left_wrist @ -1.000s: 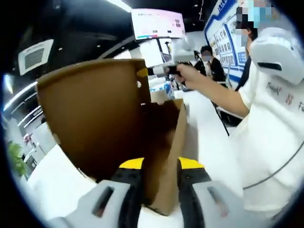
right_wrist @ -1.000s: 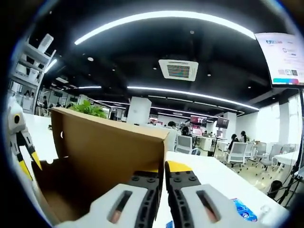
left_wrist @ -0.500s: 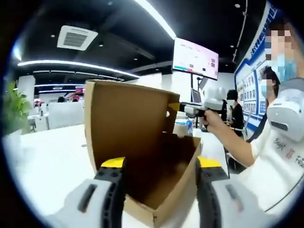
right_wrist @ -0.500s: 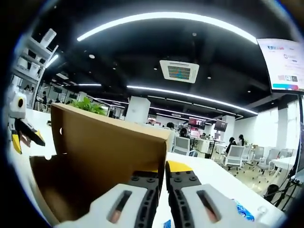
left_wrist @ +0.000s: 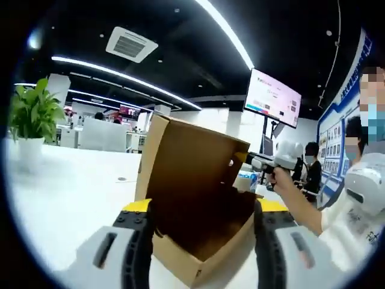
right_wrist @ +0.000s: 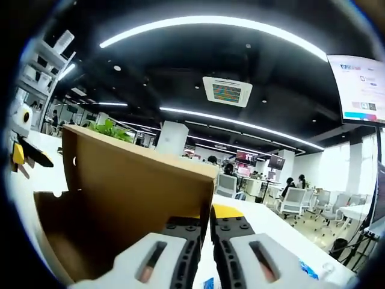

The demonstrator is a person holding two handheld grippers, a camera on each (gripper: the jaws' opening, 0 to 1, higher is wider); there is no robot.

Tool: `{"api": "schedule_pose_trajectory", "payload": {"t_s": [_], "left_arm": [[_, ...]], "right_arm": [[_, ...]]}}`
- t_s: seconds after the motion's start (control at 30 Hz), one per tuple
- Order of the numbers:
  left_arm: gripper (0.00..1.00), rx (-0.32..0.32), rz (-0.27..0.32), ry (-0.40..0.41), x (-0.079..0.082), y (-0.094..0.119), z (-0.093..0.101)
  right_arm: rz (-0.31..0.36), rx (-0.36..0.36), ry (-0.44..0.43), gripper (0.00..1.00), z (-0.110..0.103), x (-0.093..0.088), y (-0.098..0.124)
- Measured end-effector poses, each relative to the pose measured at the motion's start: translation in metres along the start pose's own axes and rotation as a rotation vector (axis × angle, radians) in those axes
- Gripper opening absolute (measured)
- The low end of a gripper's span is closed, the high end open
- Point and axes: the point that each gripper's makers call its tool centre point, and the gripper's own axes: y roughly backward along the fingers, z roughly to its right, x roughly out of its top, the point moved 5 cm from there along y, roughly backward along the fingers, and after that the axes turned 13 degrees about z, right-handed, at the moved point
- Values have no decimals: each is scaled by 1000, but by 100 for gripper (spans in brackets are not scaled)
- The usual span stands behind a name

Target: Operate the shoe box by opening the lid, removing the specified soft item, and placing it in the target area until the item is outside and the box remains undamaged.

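So the right hand-held gripper [right_wrist: 204, 232] has its jaws pinched tight on the top edge of the lid [right_wrist: 135, 180], holding it swung up nearly vertical. In the left gripper view you can see it from the other side too, a person's hand [left_wrist: 281, 176] gripping it out at the lid's far edge. The left hand-held gripper [left_wrist: 201, 241] is spread wide, jaws either side of the shoe box [left_wrist: 201, 232] near its front corner, not touching it as far as I can tell.

The box sits on the white desk [left_wrist: 66, 192], open, hinge along its far long side. Its long axis runs away from the left gripper and off to the right, and the open mouth faces up and toward that camera. Inside it just looks dark brown. I honestly can't make out the soft item from here, it's either low in the box or hidden in shadow.

Handling-wise: plain thin cardboard, so light and a bit floppy, easy to crease at the hinge or tear at the little tab hole in the lid. I'd guess the whole box slides on that smooth desk if you tug anything, so keeping the lid pinned while the free gripper reaches in makes sense. The soft thing should squash under the jaws, so grab a bunched-up middle bit, not an edge, and lift straight up clear of the walls.

There's also a potted plant [left_wrist: 33, 129] off to the side, well away.
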Motion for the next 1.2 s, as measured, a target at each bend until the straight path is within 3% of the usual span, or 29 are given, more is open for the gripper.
{"api": "schedule_pose_trajectory", "payload": {"t_s": [0.13, 0.33, 0.37, 0.47, 0.57, 0.9, 1.1, 1.2], "left_arm": [[77, 7, 59, -33, 8, 3, 2], [90, 28, 92, -49, 19, 4, 7], [88, 37, 96, -37, 20, 4, 7], [76, 35, 87, -11, 16, 2, 11], [87, 26, 83, 16, 13, -1, 12], [86, 48, 97, -39, 17, 0, 11], [82, 63, 59, -93, 13, 0, 8], [82, 63, 52, -77, 10, 0, 7]], "right_arm": [[1, 1, 2, 1, 0, 0, 1], [10, -2, 24, 2, -2, -2, 6], [11, -2, 27, 2, -2, -2, 7], [13, -1, 39, 1, -3, -3, 11], [12, -3, 55, 1, -3, -3, 12], [40, -20, 58, 1, -5, -4, 22], [44, -15, 81, 1, -7, -8, 31], [47, -16, 74, 1, -8, -7, 35]]}}
